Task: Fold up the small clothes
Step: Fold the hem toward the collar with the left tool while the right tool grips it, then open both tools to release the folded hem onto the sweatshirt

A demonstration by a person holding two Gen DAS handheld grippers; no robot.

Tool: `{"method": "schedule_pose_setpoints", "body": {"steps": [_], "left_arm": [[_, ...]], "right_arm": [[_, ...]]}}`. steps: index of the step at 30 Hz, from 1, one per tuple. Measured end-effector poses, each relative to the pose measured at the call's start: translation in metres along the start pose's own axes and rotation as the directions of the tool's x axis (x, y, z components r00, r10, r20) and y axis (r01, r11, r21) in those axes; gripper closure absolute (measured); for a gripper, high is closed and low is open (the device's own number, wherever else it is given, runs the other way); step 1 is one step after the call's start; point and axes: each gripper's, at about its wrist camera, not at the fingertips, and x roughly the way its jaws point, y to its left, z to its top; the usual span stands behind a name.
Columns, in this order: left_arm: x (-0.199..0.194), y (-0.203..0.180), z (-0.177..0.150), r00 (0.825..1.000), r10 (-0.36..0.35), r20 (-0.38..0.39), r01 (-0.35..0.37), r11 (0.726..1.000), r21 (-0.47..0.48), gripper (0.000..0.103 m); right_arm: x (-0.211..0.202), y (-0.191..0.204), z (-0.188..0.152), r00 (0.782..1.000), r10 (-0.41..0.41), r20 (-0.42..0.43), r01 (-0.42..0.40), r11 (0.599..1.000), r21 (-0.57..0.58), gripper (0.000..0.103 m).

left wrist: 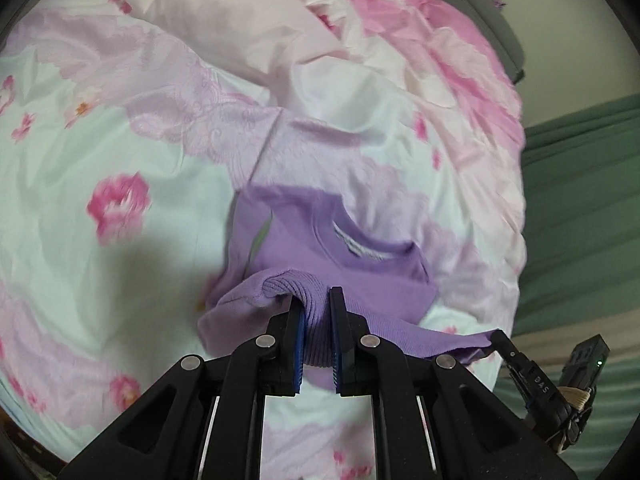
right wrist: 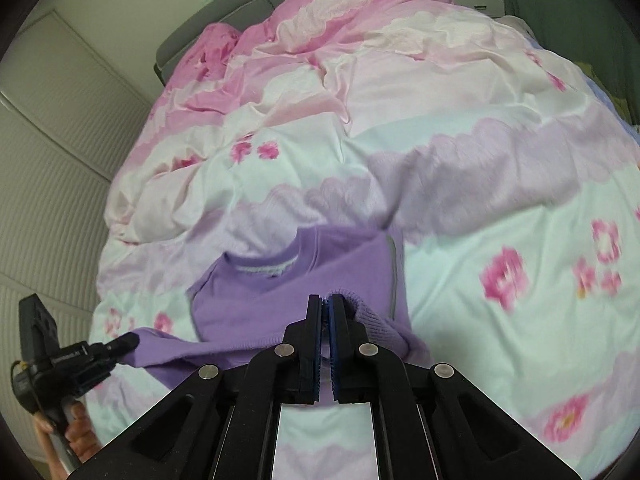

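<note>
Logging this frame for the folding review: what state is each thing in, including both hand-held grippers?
Purple sweater: lying on the duvet neckline up, ribbed hem lifted toward the collar, partly folded.
Left hand-held gripper: shut on the ribbed hem.
Right hand-held gripper: shut on the ribbed hem at its other corner.
Floral duvet: spread over the bed, rumpled.

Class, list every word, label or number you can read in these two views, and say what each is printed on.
"DAS" (partly seen): white letters on the right gripper, in the left wrist view.
White print on the left gripper, in the right wrist view: too blurred to read.
Neck label inside the purple top: too small to read.
Nothing else bears text.
</note>
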Motion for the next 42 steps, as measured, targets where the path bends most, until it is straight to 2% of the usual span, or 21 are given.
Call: {"method": "schedule_pose_setpoints", "body": {"steps": [4,6,10,14,15,16,17,18,20,22,25,26,27,29,31,33,36,38,40,42], "left_arm": [[0.03,0.006,0.029,0.999,0.029,-0.036,-0.03,0.999,-0.028,0.09],[0.043,0.01,0.04,0.996,0.07,-0.052,-0.072,0.997,-0.039,0.09],[0.066,0.014,0.054,0.991,0.106,-0.084,-0.11,0.993,-0.041,0.089],[0.068,0.007,0.065,0.988,0.135,-0.076,-0.135,0.991,0.002,0.081],[0.062,0.003,0.068,0.987,0.155,-0.043,-0.154,0.988,0.035,0.071],[0.056,-0.001,0.071,0.984,0.177,-0.007,-0.176,0.982,0.066,0.053],[0.047,-0.007,0.073,0.979,0.201,0.041,-0.204,0.973,0.107,0.043],[0.036,-0.015,0.073,0.968,0.228,0.107,-0.244,0.955,0.167,0.035],[0.025,-0.029,0.07,0.954,0.248,0.168,-0.287,0.916,0.281,0.035],[0.02,-0.048,0.057,0.958,0.222,0.18,-0.282,0.842,0.46,0.036],[0.024,-0.079,0.022,0.976,0.167,0.138,-0.214,0.66,0.72,0.036],[0.027,-0.086,0.015,0.981,0.154,0.115,-0.187,0.616,0.766,0.036],[0.035,-0.098,0.002,0.986,0.148,0.078,-0.146,0.534,0.833,0.036],[0.05,-0.114,-0.013,0.988,0.151,0.019,-0.084,0.439,0.895,0.036],[0.071,-0.128,-0.022,0.985,0.162,-0.066,0.001,0.372,0.928,0.036],[0.094,-0.139,-0.027,0.972,0.186,-0.146,0.077,0.336,0.939,0.036],[0.122,-0.146,-0.028,0.955,0.238,-0.18,0.104,0.299,0.949,0.036],[0.141,-0.145,-0.022,0.94,0.283,-0.192,0.1,0.31,0.946,0.041],[0.158,-0.14,-0.017,0.916,0.326,-0.233,0.111,0.353,0.929,0.054],[0.163,-0.136,-0.014,0.906,0.333,-0.259,0.121,0.384,0.915,0.06]], "right_arm": [[0.036,0.004,0.03,0.999,-0.031,-0.034,0.03,0.999,-0.021,0.098],[0.053,0.004,0.042,0.998,-0.044,-0.051,0.042,0.999,-0.028,0.098],[0.083,0.005,0.063,0.993,-0.098,-0.063,0.093,0.993,-0.075,0.098],[0.094,0.004,0.075,0.989,-0.11,-0.096,0.102,0.991,-0.081,0.092],[0.094,0.004,0.076,0.988,-0.119,-0.101,0.11,0.99,-0.091,0.081],[0.093,0.005,0.076,0.986,-0.13,-0.1,0.12,0.987,-0.104,0.063],[0.091,0.006,0.075,0.985,-0.144,-0.093,0.131,0.983,-0.128,0.055],[0.089,0.008,0.074,0.985,-0.151,-0.085,0.138,0.98,-0.146,0.047],[0.084,0.011,0.069,0.984,-0.167,-0.067,0.152,0.971,-0.186,0.047],[0.082,0.013,0.061,0.983,-0.167,-0.076,0.145,0.961,-0.234,0.047],[0.084,0.013,0.048,0.982,-0.16,-0.103,0.125,0.951,-0.284,0.047],[0.085,0.011,0.043,0.981,-0.16,-0.114,0.12,0.947,-0.299,0.047],[0.087,0.009,0.038,0.979,-0.161,-0.126,0.115,0.943,-0.312,0.047],[0.092,0.006,0.029,0.974,-0.167,-0.154,0.107,0.934,-0.34,0.047],[0.099,0.001,0.02,0.968,-0.168,-0.187,0.089,0.926,-0.368,0.047],[0.102,-0.003,0.014,0.965,-0.164,-0.206,0.077,0.925,-0.373,0.047],[0.106,-0.01,0.009,0.962,-0.16,-0.223,0.071,0.929,-0.362,0.047],[0.108,-0.014,0.007,0.961,-0.16,-0.227,0.073,0.934,-0.35,0.047],[0.11,-0.017,0.006,0.96,-0.156,-0.234,0.071,0.939,-0.336,0.042],[0.112,-0.022,0.005,0.96,-0.144,-0.239,0.063,0.946,-0.319,0.041]]}}
